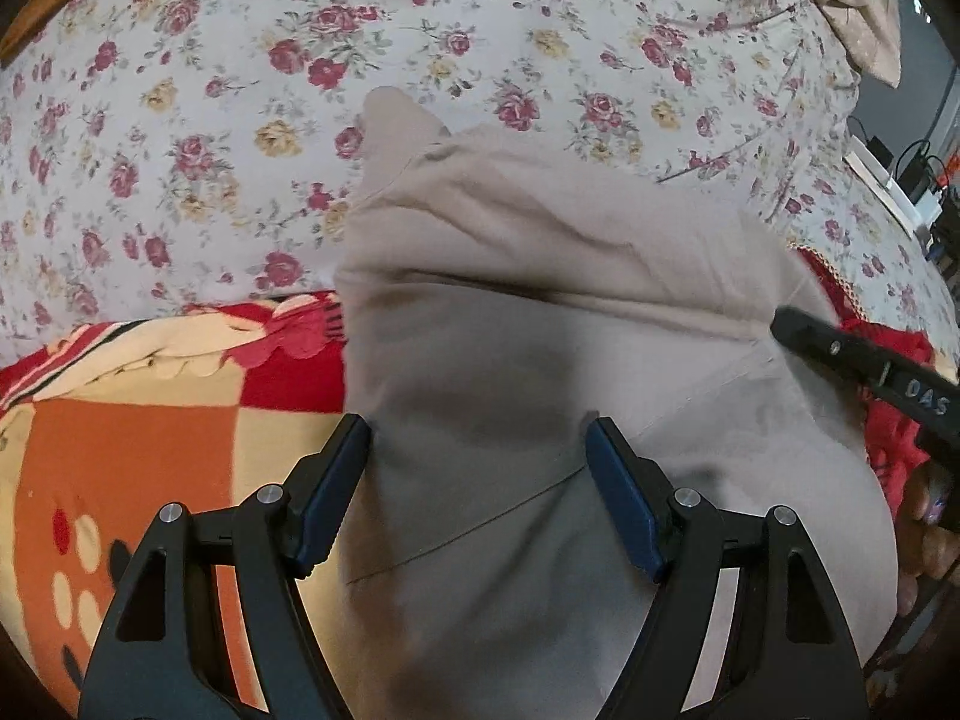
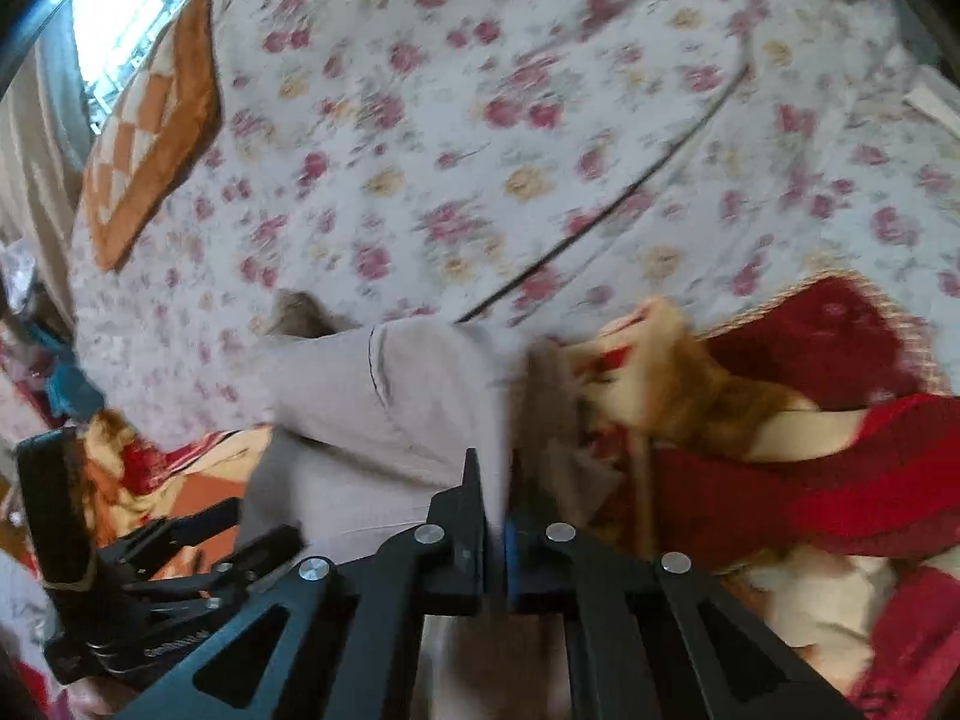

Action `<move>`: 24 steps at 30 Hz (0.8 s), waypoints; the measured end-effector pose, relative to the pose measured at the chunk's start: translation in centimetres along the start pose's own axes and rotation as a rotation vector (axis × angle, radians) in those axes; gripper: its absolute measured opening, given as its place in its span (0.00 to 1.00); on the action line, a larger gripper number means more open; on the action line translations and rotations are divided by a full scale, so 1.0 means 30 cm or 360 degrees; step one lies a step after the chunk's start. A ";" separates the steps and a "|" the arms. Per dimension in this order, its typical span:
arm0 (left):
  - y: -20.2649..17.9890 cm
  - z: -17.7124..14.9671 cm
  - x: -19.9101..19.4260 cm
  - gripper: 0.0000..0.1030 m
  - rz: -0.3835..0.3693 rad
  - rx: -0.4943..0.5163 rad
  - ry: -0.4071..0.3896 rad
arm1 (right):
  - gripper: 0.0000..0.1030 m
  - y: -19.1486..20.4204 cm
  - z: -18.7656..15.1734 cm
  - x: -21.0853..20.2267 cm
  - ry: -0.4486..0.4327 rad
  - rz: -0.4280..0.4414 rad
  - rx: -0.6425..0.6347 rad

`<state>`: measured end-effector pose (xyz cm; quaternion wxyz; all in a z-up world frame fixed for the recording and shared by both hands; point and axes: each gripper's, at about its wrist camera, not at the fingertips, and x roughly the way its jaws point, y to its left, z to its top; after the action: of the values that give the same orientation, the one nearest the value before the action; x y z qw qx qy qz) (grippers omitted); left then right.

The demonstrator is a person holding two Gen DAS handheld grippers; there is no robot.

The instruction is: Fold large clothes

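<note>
A large beige garment [image 1: 540,312] lies rumpled across the bed, partly on a floral sheet and partly on a red and orange blanket. My left gripper [image 1: 477,426] hovers over its near part, jaws open and wide, the cloth below them and not pinched. The right gripper [image 1: 840,360] reaches in from the right onto the garment's right edge. In the right wrist view, which is blurred, my right gripper [image 2: 495,480] is shut on a fold of the beige garment [image 2: 384,408] that runs into the closed jaws. The left gripper [image 2: 150,570] shows at the lower left.
The floral sheet [image 1: 270,90] covers the far bed. A red and orange blanket [image 1: 150,420] lies near, bunched red at the right [image 2: 810,480]. An orange checked pillow [image 2: 156,132] sits far left. Another beige cloth [image 1: 858,6] lies far right, beside a surface with cables [image 1: 912,180].
</note>
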<state>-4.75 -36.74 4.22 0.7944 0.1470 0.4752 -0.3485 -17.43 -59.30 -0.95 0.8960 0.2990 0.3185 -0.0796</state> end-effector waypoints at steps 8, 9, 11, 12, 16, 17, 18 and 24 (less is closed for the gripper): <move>0.002 -0.010 0.030 0.74 -0.0004 -0.0042 0.0028 | 0.03 -0.017 -0.032 0.048 0.0075 -0.0140 -0.0016; 0.008 -0.012 0.026 0.74 -0.0011 -0.0052 0.0029 | 0.03 -0.008 -0.027 0.039 0.0068 -0.0156 -0.0038; 0.017 -0.015 0.014 0.74 -0.0017 -0.0066 0.0028 | 0.03 0.003 -0.020 0.026 0.0063 -0.0176 -0.0065; 0.020 -0.015 0.005 0.74 -0.0017 -0.0066 0.0027 | 0.03 0.007 -0.019 0.020 0.0061 -0.0182 -0.0075; 0.033 -0.005 -0.031 0.74 0.0012 -0.0040 -0.0006 | 0.03 0.023 -0.013 -0.006 0.0036 -0.0176 -0.0081; 0.036 0.001 -0.034 0.74 0.0024 -0.0035 -0.0013 | 0.06 0.027 -0.010 -0.011 0.0034 -0.0173 -0.0082; 0.040 0.010 -0.035 0.74 0.0039 -0.0034 -0.0020 | 0.12 0.028 -0.008 -0.019 0.0034 -0.0178 -0.0089; 0.093 0.054 -0.003 0.74 0.0055 -0.0129 -0.0030 | 0.59 0.073 0.011 -0.002 -0.0010 -0.0145 -0.0160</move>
<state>-1.78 -35.63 4.85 0.8101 0.1194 0.4787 -0.3166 -16.57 -57.72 0.34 0.9063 0.2386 0.3325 -0.1051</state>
